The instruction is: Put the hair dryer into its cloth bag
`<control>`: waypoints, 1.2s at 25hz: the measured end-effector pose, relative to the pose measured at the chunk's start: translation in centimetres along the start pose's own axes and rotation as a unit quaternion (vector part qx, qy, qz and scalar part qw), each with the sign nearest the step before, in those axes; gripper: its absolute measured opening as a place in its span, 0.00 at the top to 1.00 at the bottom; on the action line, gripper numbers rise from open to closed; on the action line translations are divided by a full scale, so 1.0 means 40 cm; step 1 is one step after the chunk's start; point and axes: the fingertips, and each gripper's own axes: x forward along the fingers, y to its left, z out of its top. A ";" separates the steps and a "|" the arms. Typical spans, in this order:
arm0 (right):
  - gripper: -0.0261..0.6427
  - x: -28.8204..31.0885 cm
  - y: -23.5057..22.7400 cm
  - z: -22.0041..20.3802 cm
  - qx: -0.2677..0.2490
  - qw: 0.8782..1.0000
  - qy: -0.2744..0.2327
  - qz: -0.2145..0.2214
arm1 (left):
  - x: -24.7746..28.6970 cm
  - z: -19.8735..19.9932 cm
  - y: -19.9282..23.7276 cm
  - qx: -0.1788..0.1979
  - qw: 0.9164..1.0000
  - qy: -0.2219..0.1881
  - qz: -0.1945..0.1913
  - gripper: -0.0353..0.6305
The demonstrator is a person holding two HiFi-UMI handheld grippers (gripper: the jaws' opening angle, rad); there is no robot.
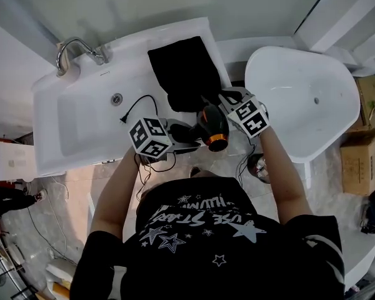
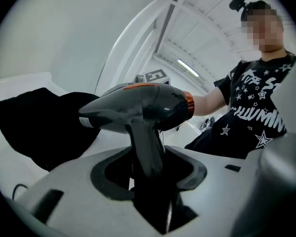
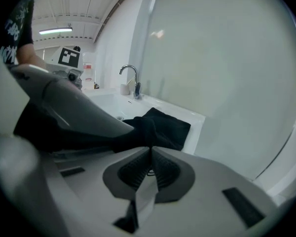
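Observation:
A black cloth bag [image 1: 184, 70] lies on the white counter to the right of the sink basin [image 1: 81, 124]. My left gripper [image 1: 187, 139] is shut on the handle of the dark grey hair dryer [image 1: 209, 127], which has an orange ring at its rear. In the left gripper view the hair dryer [image 2: 138, 105] stands upright in the left gripper [image 2: 148, 167], with its nozzle toward the bag [image 2: 39, 122]. My right gripper [image 1: 224, 100] is at the bag's near edge. Its jaws [image 3: 150, 149] meet on a raised fold of the bag [image 3: 167, 127], beside the dryer's body [image 3: 64, 107].
A chrome faucet [image 1: 75, 49] stands at the sink's far left corner. The dryer's black cord [image 1: 137, 105] trails over the basin rim and down in front of the person. A white tub [image 1: 306, 99] stands to the right, with cardboard boxes [image 1: 359, 161] beyond it.

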 end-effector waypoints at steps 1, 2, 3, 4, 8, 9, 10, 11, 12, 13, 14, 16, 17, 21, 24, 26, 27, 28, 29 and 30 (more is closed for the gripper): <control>0.93 -0.003 0.000 0.005 -0.001 1.000 -0.003 0.003 | 0.003 -0.001 0.007 0.007 1.000 0.010 0.005 0.65; 0.93 -0.006 0.000 0.010 -0.002 1.000 -0.006 0.005 | 0.006 -0.001 0.014 0.014 1.000 0.019 0.009 0.65; 0.93 -0.009 -0.002 0.016 -0.004 1.000 -0.009 0.007 | 0.009 -0.001 0.019 0.021 0.999 0.027 0.011 0.65; 0.93 -0.012 -0.004 0.022 -0.008 1.000 -0.013 0.008 | 0.012 0.000 0.021 0.027 0.999 0.034 0.012 0.65; 0.93 -0.025 -0.009 0.049 -0.019 0.999 -0.027 0.010 | 0.020 0.004 0.014 0.048 0.998 0.051 0.001 0.65; 0.93 -0.028 -0.011 0.054 -0.024 0.999 -0.028 0.009 | 0.022 0.006 0.011 0.052 0.997 0.051 -0.002 0.65; 0.93 -0.029 -0.013 0.057 -0.029 0.999 -0.029 0.008 | 0.023 0.009 0.010 0.054 0.997 0.051 -0.002 0.65; 0.93 -0.029 -0.014 0.060 -0.033 0.999 -0.030 0.007 | 0.024 0.011 0.014 0.055 0.997 0.050 0.000 0.65; 0.93 -0.030 -0.014 0.062 -0.036 0.999 -0.031 0.008 | 0.024 0.014 0.021 0.055 0.997 0.050 0.005 0.65; 0.93 -0.032 -0.013 0.064 -0.038 0.999 -0.032 0.009 | 0.023 0.016 0.031 0.052 0.997 0.050 0.012 0.65; 0.93 -0.034 -0.012 0.066 -0.038 0.999 -0.034 0.010 | 0.022 0.017 0.042 0.049 0.997 0.050 0.018 0.65; 0.93 -0.037 -0.011 0.068 -0.038 0.998 -0.038 0.012 | 0.017 0.020 0.064 0.045 0.997 0.050 0.030 0.65; 0.93 -0.037 -0.011 0.069 -0.038 0.998 -0.040 0.013 | 0.014 0.021 0.075 0.043 0.997 0.051 0.036 0.65; 0.93 -0.043 -0.012 0.076 -0.038 0.998 -0.046 0.016 | 0.001 0.026 0.120 0.031 0.996 0.053 0.063 0.65; 0.93 -0.053 -0.008 0.086 -0.043 0.998 -0.052 0.016 | -0.006 0.030 0.148 0.019 0.994 0.055 0.090 0.65; 0.93 -0.059 -0.007 0.092 -0.047 0.997 -0.056 0.014 | -0.009 0.031 0.170 0.014 0.992 0.058 0.111 0.65; 0.93 -0.062 -0.006 0.094 -0.049 0.997 -0.058 0.012 | -0.011 0.031 0.181 0.011 0.991 0.059 0.123 0.65; 0.93 -0.066 -0.005 0.096 -0.051 0.997 -0.061 0.011 | -0.013 0.030 0.191 0.008 0.989 0.060 0.135 0.65; 0.93 -0.071 -0.003 0.098 -0.052 0.997 -0.063 0.010 | -0.015 0.030 0.201 0.005 0.987 0.062 0.147 0.65; 0.93 -0.074 -0.002 0.101 -0.053 0.996 -0.065 0.010 | -0.016 0.030 0.210 0.002 0.986 0.062 0.158 0.65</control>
